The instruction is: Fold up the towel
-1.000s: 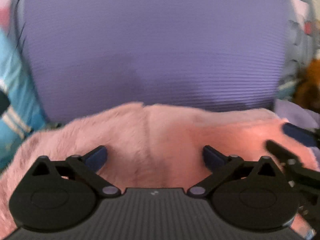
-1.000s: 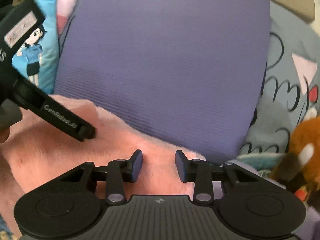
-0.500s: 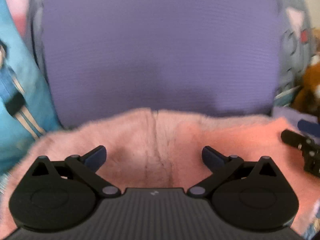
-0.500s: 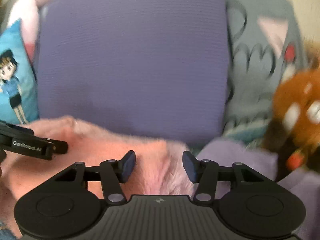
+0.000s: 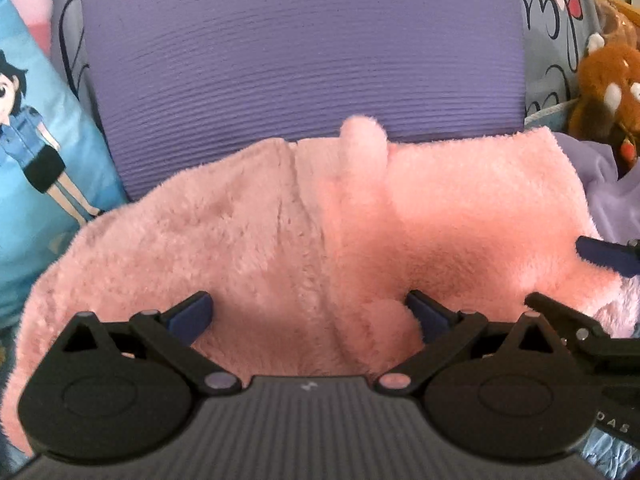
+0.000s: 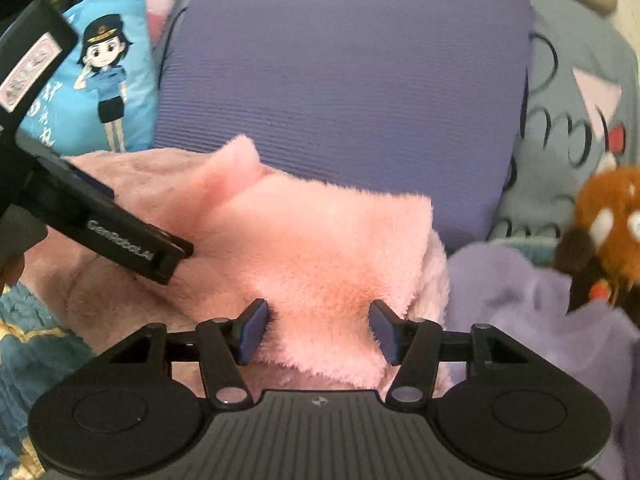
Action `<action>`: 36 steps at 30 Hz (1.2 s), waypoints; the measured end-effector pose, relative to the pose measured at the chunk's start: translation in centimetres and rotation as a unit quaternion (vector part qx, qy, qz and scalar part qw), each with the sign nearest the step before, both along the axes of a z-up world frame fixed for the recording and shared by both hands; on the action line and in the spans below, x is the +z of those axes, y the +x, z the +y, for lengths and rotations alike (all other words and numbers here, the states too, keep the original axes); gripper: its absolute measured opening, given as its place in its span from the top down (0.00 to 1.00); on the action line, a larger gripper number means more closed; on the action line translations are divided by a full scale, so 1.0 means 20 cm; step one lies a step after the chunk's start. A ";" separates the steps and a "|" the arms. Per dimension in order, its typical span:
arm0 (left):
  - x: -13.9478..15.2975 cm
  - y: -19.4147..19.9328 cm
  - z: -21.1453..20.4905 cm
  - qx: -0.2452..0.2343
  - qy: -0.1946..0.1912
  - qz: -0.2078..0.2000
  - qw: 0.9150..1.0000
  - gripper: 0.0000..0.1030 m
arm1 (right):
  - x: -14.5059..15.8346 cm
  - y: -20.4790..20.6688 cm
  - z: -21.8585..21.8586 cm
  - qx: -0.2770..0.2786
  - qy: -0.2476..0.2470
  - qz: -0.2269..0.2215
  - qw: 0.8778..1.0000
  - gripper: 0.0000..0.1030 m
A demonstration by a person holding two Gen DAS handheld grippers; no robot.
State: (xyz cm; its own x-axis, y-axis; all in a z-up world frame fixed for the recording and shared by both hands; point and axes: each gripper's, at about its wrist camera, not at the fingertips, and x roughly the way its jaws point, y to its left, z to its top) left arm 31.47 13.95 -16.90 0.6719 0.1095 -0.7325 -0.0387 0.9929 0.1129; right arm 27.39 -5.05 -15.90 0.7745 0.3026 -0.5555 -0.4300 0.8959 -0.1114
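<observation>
A fluffy pink towel (image 5: 280, 240) lies bunched and folded over on a purple ribbed mat (image 5: 300, 60). My left gripper (image 5: 310, 314) is open wide, low over the towel's near side, with pile bulging between its fingers. In the right wrist view the towel (image 6: 320, 240) shows a brighter top layer with a corner sticking up toward the mat (image 6: 340, 80). My right gripper (image 6: 320, 332) is open, straddling the near edge of that top layer. A black finger (image 6: 132, 246) of the left gripper reaches in over the towel from the left.
A blue cushion (image 6: 108, 80) with a cartoon figure leans at the left. A grey cat-print pillow (image 6: 568, 120), a brown plush toy (image 6: 608, 216) and a crumpled lilac cloth (image 6: 520, 300) crowd the right side. Blue patterned fabric (image 6: 28, 344) lies at the near left.
The right gripper's fingers have spread apart. More of the towel now shows, with a folded top layer and a raised corner. The left gripper stays wide open.
</observation>
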 end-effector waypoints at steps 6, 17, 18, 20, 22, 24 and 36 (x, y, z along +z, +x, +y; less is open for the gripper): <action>-0.03 0.02 -0.01 0.001 -0.008 0.000 1.000 0.00 | -0.03 0.05 -0.01 -0.016 0.010 0.021 1.000 0.33; 0.43 -0.34 -0.12 0.010 -0.008 0.024 1.000 0.00 | 0.41 -0.28 -0.20 -0.089 0.043 0.020 0.995 0.01; 0.48 -0.42 -0.16 0.006 0.002 0.027 1.000 0.00 | 0.45 -0.36 -0.23 -0.108 0.038 0.021 0.993 0.00; 0.57 -0.62 -0.26 0.002 0.036 0.024 0.999 0.00 | 0.54 -0.53 -0.28 -0.144 0.028 0.022 0.989 0.00; 0.65 -0.84 -0.35 -0.003 0.057 0.010 0.998 0.00 | 0.58 -0.73 -0.35 -0.168 0.017 0.022 0.985 0.00; 0.70 -1.05 -0.44 -0.019 0.049 -0.001 0.999 0.00 | 0.60 -0.94 -0.40 -0.184 0.020 0.023 0.982 0.00; 0.92 -1.67 -0.69 -0.053 0.018 -0.029 0.998 0.00 | 0.72 -1.48 -0.63 -0.256 0.071 0.036 0.963 0.00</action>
State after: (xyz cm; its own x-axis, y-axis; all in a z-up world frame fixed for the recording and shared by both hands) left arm -1.86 0.16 1.56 0.7225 0.0613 -0.6886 0.0582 0.9871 0.1489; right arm -2.17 -17.66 -1.51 0.8037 -0.0324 -0.5941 0.0702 0.9967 0.0405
